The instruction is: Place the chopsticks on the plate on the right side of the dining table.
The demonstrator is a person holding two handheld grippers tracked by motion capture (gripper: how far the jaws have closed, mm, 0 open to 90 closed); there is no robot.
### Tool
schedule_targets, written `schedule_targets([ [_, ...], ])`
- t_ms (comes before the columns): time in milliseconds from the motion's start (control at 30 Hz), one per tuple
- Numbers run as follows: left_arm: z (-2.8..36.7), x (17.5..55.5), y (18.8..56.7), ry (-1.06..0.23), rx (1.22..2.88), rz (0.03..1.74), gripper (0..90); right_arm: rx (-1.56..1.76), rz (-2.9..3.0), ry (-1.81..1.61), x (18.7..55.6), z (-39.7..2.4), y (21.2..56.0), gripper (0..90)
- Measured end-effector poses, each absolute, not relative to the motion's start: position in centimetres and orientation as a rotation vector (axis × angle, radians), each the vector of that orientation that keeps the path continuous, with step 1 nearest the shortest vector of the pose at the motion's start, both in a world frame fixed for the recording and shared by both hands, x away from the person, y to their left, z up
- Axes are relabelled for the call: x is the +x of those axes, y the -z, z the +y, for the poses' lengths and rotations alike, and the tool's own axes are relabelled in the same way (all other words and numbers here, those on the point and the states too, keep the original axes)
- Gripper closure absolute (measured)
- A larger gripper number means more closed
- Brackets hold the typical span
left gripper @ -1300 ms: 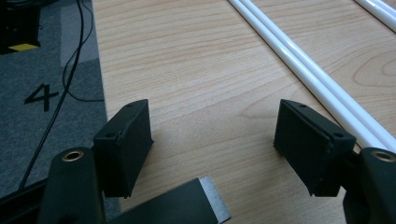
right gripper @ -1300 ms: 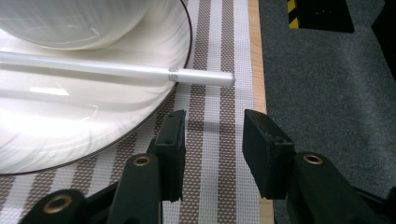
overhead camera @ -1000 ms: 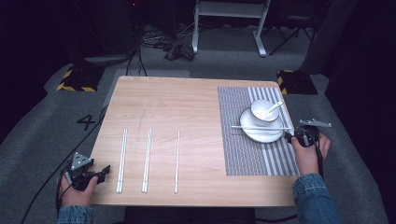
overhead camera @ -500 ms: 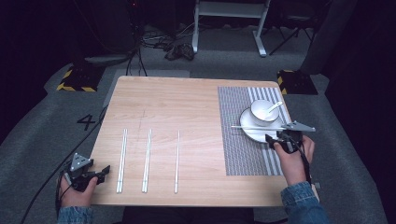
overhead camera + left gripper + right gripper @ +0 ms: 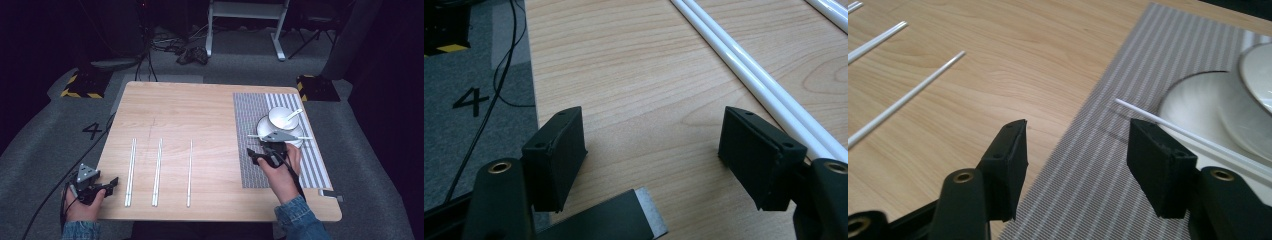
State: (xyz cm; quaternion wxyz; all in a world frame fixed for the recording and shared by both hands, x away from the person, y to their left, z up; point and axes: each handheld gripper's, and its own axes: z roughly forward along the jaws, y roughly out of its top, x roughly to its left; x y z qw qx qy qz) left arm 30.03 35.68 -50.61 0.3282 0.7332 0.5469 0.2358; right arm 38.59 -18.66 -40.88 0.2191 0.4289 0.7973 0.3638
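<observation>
A thin white chopstick lies across the near rim of a white plate, pointing left and right, with its left tip reaching out over the striped grey placemat. A white bowl sits on the far part of the plate with a white spoon leaning in it. The plate stands on the placemat at the right side of the wooden table.

The right tongs hover over the placemat just near and left of the plate. Their jaws are spread, have just been opening, and have nothing between them. The chopstick on the plate is close beside them but not touched.

On the left half of the table lie more white chopsticks, all running near to far: a left pair, a middle pair, and a single chopstick to the right of them. The left tongs rest at the near left corner of the table, jaws spread and empty, just left of the left pair.

The right gripper view shows the chopstick's tip raised above the placemat, casting a thin shadow on it. The left gripper view shows the left pair as two round sticks lying side by side, and a number painted on the grey floor beside the table edge.
</observation>
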Motion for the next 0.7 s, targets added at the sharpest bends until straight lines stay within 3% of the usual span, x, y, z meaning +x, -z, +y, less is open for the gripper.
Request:
schedule_targets([
  [700, 35.6, 30.0, 50.6, -0.624, 1.911, 1.436, 26.5, 0.958, 2.456, -0.974, 36.6, -6.4, 44.2, 33.4],
])
